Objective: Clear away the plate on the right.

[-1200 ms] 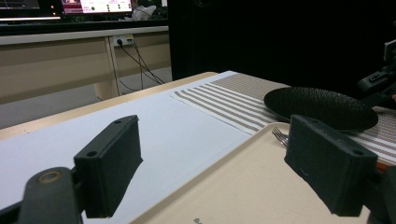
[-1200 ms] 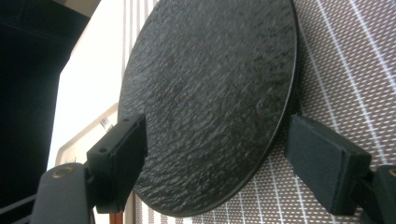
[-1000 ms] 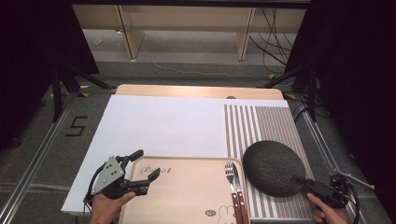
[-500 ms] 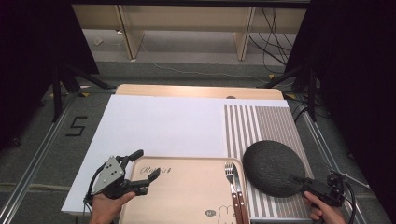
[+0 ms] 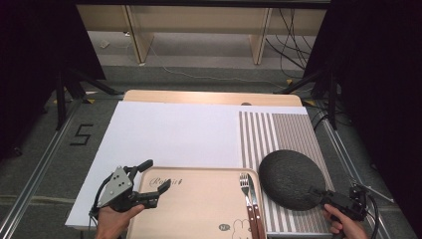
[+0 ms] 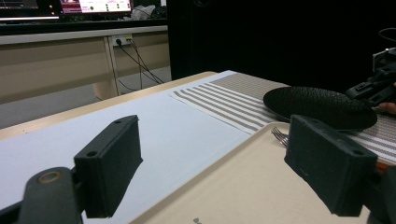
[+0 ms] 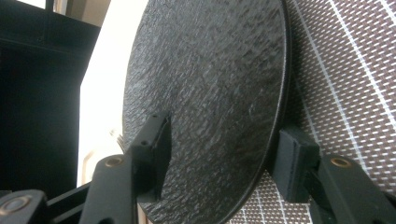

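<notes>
Plate: round black stone-textured plate [image 5: 291, 178] lies on striped brown placemat [image 5: 278, 134], beside beige wooden tray [image 5: 199, 209].
Right gripper [image 5: 318, 193]: jaws straddle the plate's near rim, have just been closing, not yet pressing.
Left gripper [image 5: 155, 177]: wide open, empty, over tray corner.
Advice: squeeze the rim squarely before lifting.
Obstacle: fork and knife [image 5: 250, 199] just beside the plate.

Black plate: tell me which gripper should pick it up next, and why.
The right. The right gripper already straddles the black plate's near rim, its jaws just closing around the edge. The left gripper stands open over the far corner of the tray, away from the plate.
</notes>
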Action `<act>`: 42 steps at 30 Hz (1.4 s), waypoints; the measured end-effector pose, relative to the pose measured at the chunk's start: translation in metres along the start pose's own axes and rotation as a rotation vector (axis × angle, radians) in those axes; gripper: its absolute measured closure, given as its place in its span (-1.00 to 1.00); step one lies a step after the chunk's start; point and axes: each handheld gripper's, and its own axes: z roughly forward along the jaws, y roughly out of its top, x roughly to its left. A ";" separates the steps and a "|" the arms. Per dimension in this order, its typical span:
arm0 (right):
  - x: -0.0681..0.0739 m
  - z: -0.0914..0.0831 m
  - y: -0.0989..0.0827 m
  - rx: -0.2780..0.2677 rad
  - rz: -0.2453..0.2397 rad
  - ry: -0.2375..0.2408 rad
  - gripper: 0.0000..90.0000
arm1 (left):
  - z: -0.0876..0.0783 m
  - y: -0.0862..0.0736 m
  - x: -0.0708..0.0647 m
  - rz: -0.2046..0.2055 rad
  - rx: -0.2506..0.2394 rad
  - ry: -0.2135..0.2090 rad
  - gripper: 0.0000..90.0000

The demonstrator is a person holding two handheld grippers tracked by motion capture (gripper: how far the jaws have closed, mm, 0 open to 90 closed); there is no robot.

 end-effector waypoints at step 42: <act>-0.015 -0.002 -0.001 -0.022 0.070 0.043 0.83 | 0.000 0.000 0.000 -0.003 -0.001 -0.002 -0.61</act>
